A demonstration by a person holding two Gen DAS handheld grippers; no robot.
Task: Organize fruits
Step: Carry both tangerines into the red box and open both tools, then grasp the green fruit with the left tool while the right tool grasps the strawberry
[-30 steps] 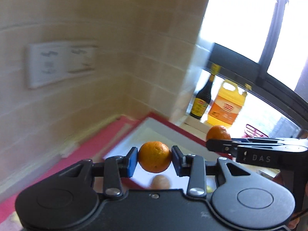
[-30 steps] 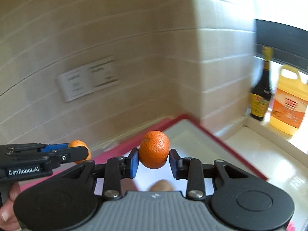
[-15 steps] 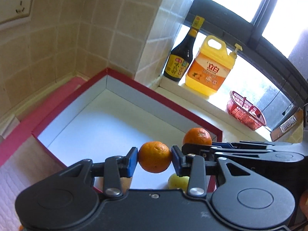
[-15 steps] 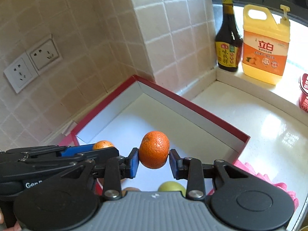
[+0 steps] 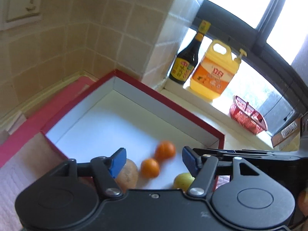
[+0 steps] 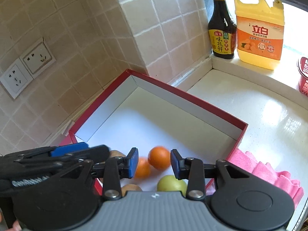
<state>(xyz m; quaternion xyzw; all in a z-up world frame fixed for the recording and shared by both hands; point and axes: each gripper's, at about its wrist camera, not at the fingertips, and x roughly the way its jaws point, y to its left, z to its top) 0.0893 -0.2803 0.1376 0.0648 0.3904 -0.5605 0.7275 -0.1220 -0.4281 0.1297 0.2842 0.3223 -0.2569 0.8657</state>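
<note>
Beige wall tiles back a pale bench that carries a red-rimmed box with a white floor, set into the corner. Two wall sockets sit on the tiles to the left. On the window ledge stand a dark sauce bottle and, just beside it, a yellow detergent jug; a red basket lies further along the ledge. A pink cloth lies on the bench against the box's near right corner.

Both units hang above the near end of the box. The left hand-held gripper has its blue pads spread wide and grips nothing. The right hand-held gripper is likewise parted, its pads clear of the fruit.

Inside the box, near its front edge, are two oranges: the first orange, motion-blurred, and the second orange just beside it; contact between them cannot be confirmed. A green fruit lies nearer the front edge, and a brown fruit lies to the left, partly hidden behind the left pad.
</note>
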